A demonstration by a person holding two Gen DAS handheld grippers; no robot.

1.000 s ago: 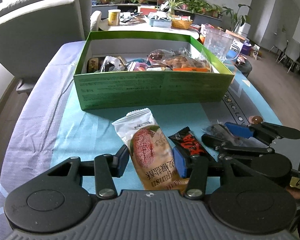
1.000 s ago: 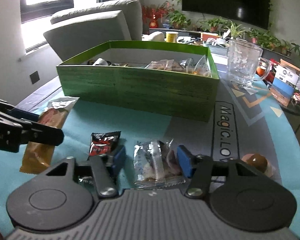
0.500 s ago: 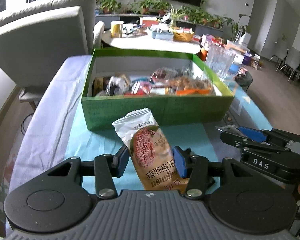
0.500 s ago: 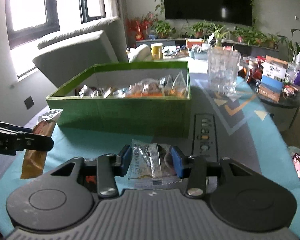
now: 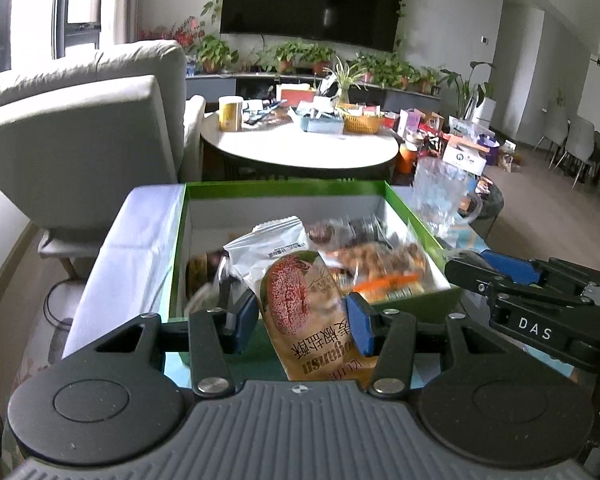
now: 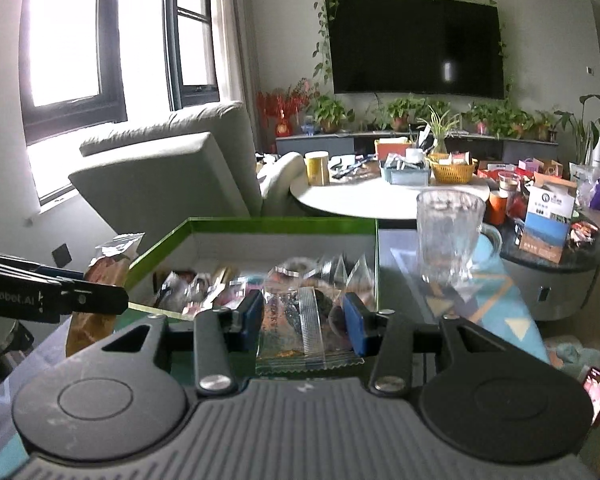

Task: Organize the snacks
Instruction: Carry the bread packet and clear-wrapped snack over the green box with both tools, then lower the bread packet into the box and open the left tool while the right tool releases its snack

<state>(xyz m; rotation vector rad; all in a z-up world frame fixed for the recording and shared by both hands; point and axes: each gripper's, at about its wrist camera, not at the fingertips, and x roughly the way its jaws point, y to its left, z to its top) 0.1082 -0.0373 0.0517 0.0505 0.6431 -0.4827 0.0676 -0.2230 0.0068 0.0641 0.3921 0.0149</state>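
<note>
I am midway through a carry: each of my hands has a snack lifted clear of the table (image 5: 140, 216) and headed for the green box (image 5: 178, 264). My left gripper (image 5: 302, 320) has its fingers (image 5: 358, 330) partly closed on the lower half of the tan cracker packet (image 5: 300, 304), which stands up between them, its white crimped top leaning over the box's near wall. My right gripper (image 6: 304, 318) has its fingers (image 6: 354, 324) drawn in narrow on the clear-wrapped snack (image 6: 296, 328), a thin transparent sachet with dark pieces inside, held just short of the box's near right corner.

As I judge it, the next move is to bring both packets over the near wall and let go only once they hang above the open interior; the two grippers are close side by side, so I should keep them from knocking. The glass mug (image 6: 446, 240) stands just beside the box's right wall and could be caught by my right hand.

The box is already well stocked: a loose layer of wrapped snacks covers its floor, with a clear bag of brown pieces (image 5: 380, 258) toward the right. The far strip looks barest. The mug looks empty.
</note>
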